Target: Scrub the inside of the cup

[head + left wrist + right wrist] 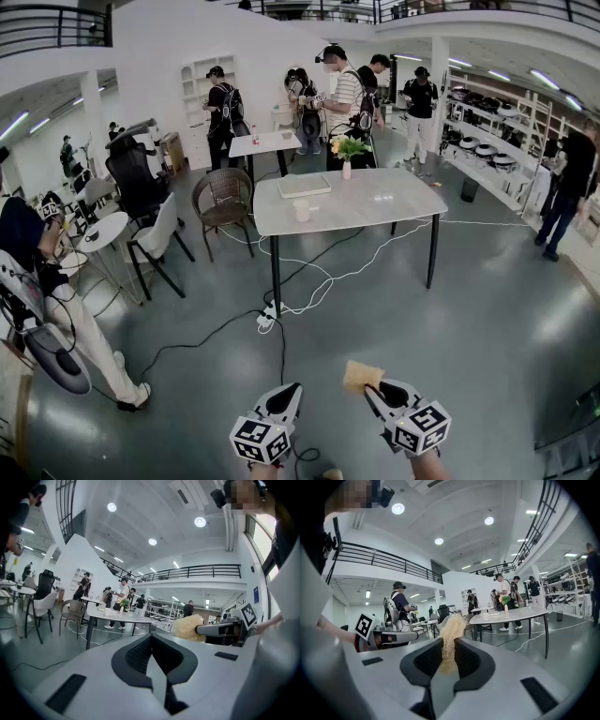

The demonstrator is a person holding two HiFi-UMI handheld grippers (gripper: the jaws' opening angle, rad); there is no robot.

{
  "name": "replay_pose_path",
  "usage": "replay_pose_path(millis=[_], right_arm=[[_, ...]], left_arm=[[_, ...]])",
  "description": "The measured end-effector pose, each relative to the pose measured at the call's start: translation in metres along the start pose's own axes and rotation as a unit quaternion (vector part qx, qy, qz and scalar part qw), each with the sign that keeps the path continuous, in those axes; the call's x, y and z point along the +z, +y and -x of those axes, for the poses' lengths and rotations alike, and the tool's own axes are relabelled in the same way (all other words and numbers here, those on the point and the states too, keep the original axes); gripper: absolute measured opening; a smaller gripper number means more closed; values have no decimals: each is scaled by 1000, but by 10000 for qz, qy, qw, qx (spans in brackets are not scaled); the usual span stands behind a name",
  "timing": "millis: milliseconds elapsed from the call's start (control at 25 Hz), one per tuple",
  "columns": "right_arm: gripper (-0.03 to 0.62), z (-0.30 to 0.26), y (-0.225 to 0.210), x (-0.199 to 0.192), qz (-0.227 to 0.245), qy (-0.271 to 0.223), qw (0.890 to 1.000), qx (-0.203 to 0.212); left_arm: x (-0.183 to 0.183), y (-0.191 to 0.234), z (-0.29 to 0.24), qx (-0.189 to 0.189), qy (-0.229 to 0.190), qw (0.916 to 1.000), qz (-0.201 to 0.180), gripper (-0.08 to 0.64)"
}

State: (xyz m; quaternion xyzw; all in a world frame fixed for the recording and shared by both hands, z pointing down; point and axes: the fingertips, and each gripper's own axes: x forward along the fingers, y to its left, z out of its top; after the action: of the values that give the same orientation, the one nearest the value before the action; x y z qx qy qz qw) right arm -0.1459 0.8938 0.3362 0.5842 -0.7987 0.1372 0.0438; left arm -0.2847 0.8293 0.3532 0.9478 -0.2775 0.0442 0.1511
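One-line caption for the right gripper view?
Right gripper shut on a yellow sponge, the grey table some way ahead.

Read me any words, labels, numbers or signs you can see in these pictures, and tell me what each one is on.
No readable text in any view.
On the left gripper and right gripper, the cubes carry black square patterns, no letters.
Yellow sponge in the right gripper: blank.
Blue sign on the wall: too small to read.
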Motion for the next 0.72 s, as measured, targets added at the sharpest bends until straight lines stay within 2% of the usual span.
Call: replay_pose_path(millis=[360, 600, 720], right_arm=[[72, -36, -26, 9, -35, -128, 9999, -64], [72, -64, -47, 18, 119, -53, 9999, -35], [72, -83, -64, 23, 110, -22, 9999, -3]], left_arm=[[9, 33, -32, 63, -69, 9999, 88, 14], [13, 52, -62, 213, -218, 9988, 390, 14], [13, 64, -86, 309, -147, 9989, 316, 14]])
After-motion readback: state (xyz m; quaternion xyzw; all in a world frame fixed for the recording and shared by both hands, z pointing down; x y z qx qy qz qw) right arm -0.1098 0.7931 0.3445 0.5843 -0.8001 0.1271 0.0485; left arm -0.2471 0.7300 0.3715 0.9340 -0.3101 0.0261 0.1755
